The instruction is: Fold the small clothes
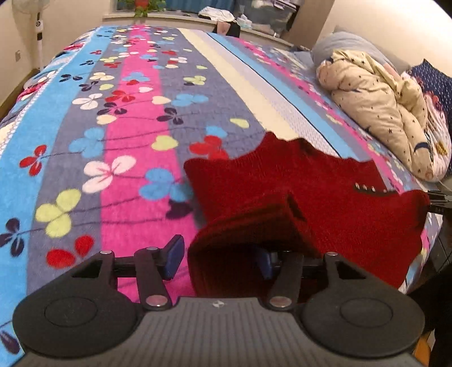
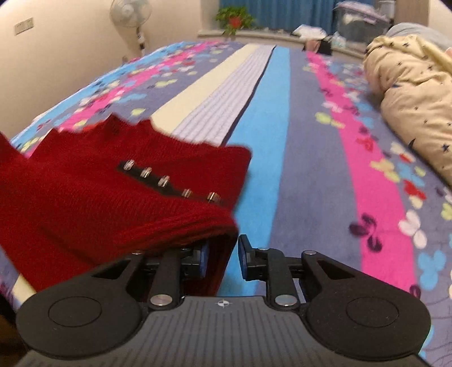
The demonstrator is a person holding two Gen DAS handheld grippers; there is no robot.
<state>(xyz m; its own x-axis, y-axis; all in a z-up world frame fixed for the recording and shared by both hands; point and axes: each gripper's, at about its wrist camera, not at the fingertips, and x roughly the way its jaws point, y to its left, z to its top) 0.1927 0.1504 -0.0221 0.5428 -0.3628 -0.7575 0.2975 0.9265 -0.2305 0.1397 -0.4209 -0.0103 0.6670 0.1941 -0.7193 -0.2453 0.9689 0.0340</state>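
Note:
A red knitted garment (image 1: 325, 192) lies rumpled on the striped flowered blanket (image 1: 113, 141). Its near edge drapes over the right finger of my left gripper (image 1: 220, 259). That gripper's jaws stand wide apart, and the left blue pad (image 1: 173, 257) is bare and clear of the cloth. In the right wrist view the same red garment (image 2: 84, 197) shows a black strip with several metal studs (image 2: 163, 180). A fold of it hangs between the jaws of my right gripper (image 2: 223, 257). The cloth covers the left pad, while a gap shows beside the right pad (image 2: 243, 254).
A bundled cream quilt with dark stars (image 1: 381, 107) lies at the bed's right side, seen too in the right wrist view (image 2: 409, 93). A standing fan (image 2: 130, 17) and a windowsill with a plant (image 2: 234, 17) are beyond the bed. The blanket (image 2: 296, 141) stretches ahead.

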